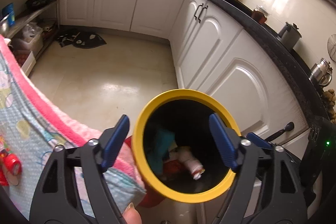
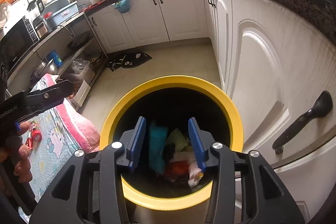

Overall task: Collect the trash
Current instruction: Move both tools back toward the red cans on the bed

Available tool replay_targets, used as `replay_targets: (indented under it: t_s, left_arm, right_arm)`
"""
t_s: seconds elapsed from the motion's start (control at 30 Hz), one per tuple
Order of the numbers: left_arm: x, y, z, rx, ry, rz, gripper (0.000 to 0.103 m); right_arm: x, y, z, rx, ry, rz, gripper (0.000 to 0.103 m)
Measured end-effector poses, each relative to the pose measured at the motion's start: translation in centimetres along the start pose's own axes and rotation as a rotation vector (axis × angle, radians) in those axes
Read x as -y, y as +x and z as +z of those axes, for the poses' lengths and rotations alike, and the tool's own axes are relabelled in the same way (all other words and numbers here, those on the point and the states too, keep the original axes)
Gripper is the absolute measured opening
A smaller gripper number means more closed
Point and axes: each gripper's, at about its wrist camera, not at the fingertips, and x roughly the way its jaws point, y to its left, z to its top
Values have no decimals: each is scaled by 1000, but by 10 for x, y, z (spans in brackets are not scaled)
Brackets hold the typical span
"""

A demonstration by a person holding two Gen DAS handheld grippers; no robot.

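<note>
Both sets of jaws stand wide apart and hold nothing. On my right gripper (image 2: 168, 143) the blue pads (image 2: 137, 141) sit over the mouth of the yellow-rimmed bin (image 2: 231, 106), with the trash inside showing between them. On my left gripper (image 1: 169, 141) the spread is wider: its right pad (image 1: 222, 140) lies over the bin opening at the right rim, its left pad (image 1: 114, 141) outside the rim on the left, so the left rim edge falls between them. I cannot tell whether any pad touches the rim.

Trash in the bin (image 2: 178, 152): a teal piece (image 2: 156, 146) on the left, a pale green piece (image 2: 178, 138) behind, something red (image 2: 177, 167) low in the middle, and a white crumpled wrapper (image 2: 194, 171) on the right.

Left of the bin, a pink-edged patterned cloth (image 2: 52, 152) covers a surface whose edge is just beside the bin wall; a red item (image 2: 34, 135) lies on it, unbinned. In the right wrist view, the left gripper's body sits above that cloth at far left.

Right of the bin, white cabinet doors (image 2: 273, 60) run close alongside, with a black handle (image 2: 304, 119) projecting near the rim. The gap on that side is narrow.

Beyond the bin, open tiled floor (image 1: 109, 81) extends to the far cabinets, with a dark mat (image 1: 82, 39) at the far left corner.
</note>
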Motion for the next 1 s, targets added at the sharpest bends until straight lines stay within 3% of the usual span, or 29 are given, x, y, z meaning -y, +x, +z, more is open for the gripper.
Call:
replay_targets:
  t_s: [0.17, 0.53, 1.0]
  left_arm:
    - [-21, -22, -3, 37, -29, 39, 91]
    - [-78, -90, -10, 161, -109, 170, 92]
    - [-148, -163, -17, 277, -230, 292, 92]
  right_arm:
    - [-10, -6, -4, 5, -8, 9, 52]
    - [-74, -31, 0, 55, -113, 108, 62]
    - [-177, -41, 7, 78, -290, 268, 64]
